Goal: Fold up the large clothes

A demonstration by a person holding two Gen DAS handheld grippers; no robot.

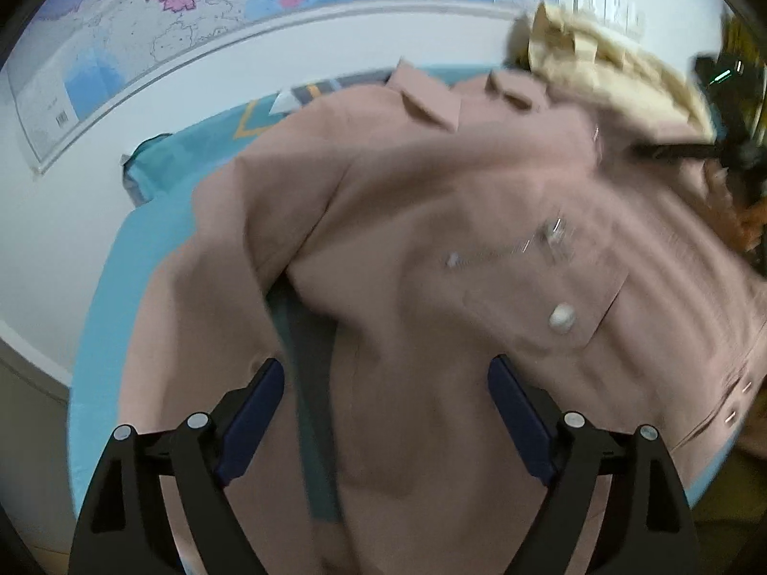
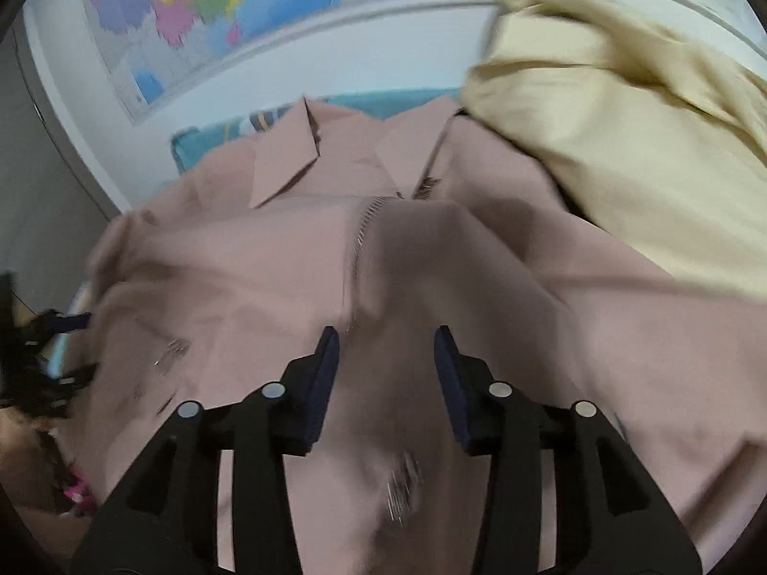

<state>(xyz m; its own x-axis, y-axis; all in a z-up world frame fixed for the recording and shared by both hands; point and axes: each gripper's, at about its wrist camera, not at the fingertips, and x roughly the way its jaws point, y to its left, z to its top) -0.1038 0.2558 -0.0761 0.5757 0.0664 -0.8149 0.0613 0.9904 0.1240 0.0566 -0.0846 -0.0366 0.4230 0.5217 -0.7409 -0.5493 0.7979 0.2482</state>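
Observation:
A large dusty-pink jacket point(image 1: 431, 201) lies front-up across a teal-covered surface point(image 1: 120, 263), collar towards the wall, with a flap pocket and pale button point(image 1: 562, 317). My left gripper point(image 1: 387, 364) hovers over its lower side with the jaws wide open and nothing between the pads; a dark green strip point(image 1: 311, 383) shows in a fold beneath. In the right wrist view the jacket point(image 2: 239, 278) shows its zipper point(image 2: 359, 239) running down the middle. My right gripper point(image 2: 386, 333) stands partly open just below the zipper, over the cloth; the pads press on nothing.
A cream-yellow garment point(image 2: 623, 143) is heaped at the jacket's far right shoulder, also in the left wrist view as the cream garment point(image 1: 599, 62). A wall map point(image 1: 168, 48) hangs behind. The other gripper and a hand point(image 2: 38, 350) show at the left edge.

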